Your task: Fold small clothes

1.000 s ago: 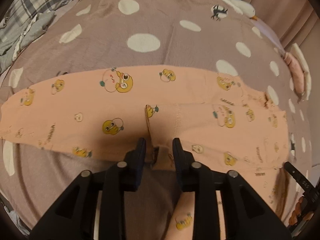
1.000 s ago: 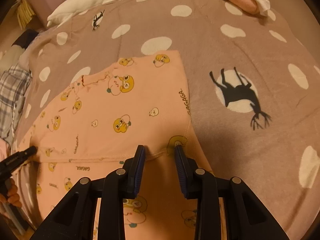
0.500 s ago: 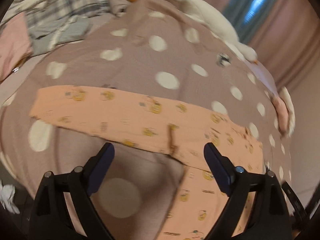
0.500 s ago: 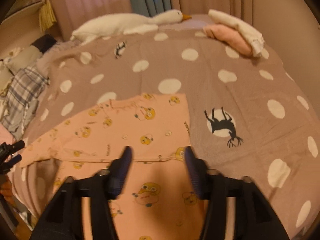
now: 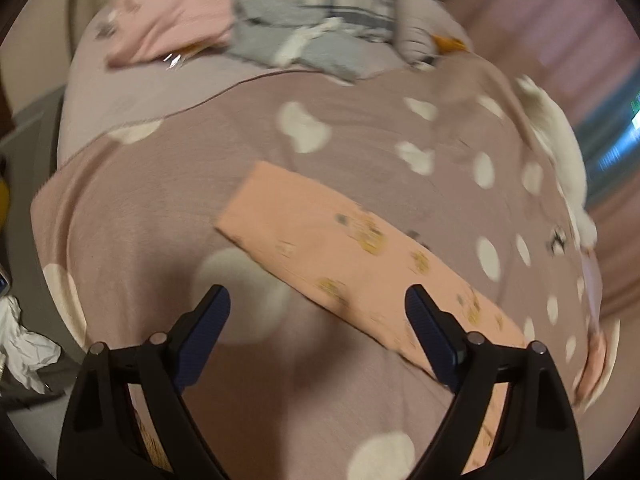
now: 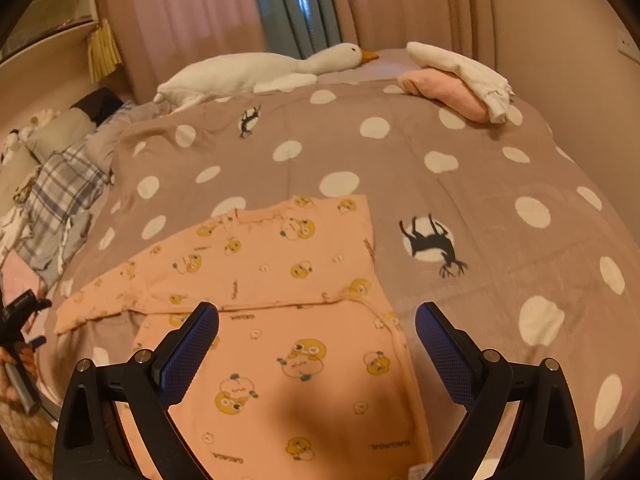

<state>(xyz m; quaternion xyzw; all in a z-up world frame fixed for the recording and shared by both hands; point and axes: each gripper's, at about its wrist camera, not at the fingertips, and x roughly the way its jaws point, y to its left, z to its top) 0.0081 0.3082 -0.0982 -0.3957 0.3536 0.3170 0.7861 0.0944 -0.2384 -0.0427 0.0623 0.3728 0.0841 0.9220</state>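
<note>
Right wrist view: taupe polka-dot blanket (image 6: 460, 200) across most of the frame, with a black deer silhouette (image 6: 430, 244) right of centre. Peach duck-print garment (image 6: 280, 288) spread flat at lower centre, upper part folded over, one sleeve stretched toward the left edge. White goose plush (image 6: 256, 72) along the top; folded pink and white clothes (image 6: 460, 84) at upper right; plaid cloth (image 6: 60, 196) at left. Right gripper (image 6: 316, 340) over the garment, jaws opening wide, touching nothing. Left wrist view, blurred: peach sleeve (image 5: 348, 264) running diagonally from centre to lower right over the blanket (image 5: 160, 200); plaid cloth (image 5: 312, 4) and a pink garment (image 5: 172, 20) at top. Left gripper (image 5: 316, 320) wide apart though closing slightly, nothing pinched.
</note>
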